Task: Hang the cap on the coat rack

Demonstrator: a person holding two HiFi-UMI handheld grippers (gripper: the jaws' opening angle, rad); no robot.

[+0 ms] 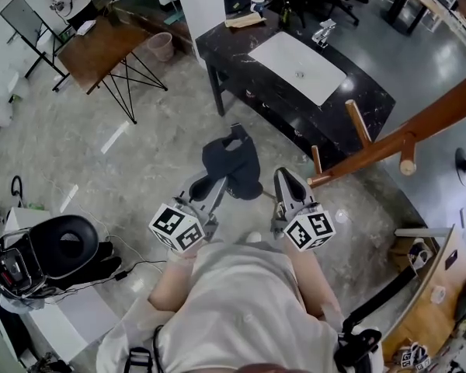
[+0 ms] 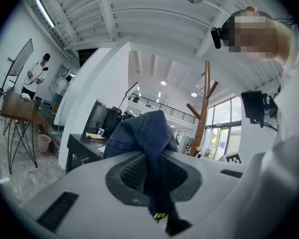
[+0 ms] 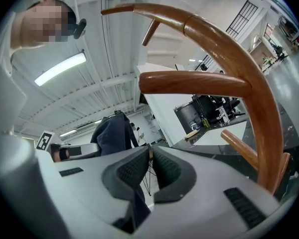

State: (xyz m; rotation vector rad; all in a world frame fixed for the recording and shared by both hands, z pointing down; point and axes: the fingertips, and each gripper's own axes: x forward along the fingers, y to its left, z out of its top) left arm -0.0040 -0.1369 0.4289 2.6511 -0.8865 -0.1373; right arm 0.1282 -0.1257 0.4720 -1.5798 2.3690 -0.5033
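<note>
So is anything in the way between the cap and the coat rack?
Nothing blocks it. The cap is pinched in the left claw; toward the coat rack there is only the right claw and open air.

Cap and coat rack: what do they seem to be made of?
The cap looks like dark blue, denim-like cloth with a matte finish: it folds and creases softly. The coat rack looks like solid wood under a glossy reddish-brown varnish: bright streaks of light run along its rounded pole and pegs, though the grain is hard to make out.
</note>
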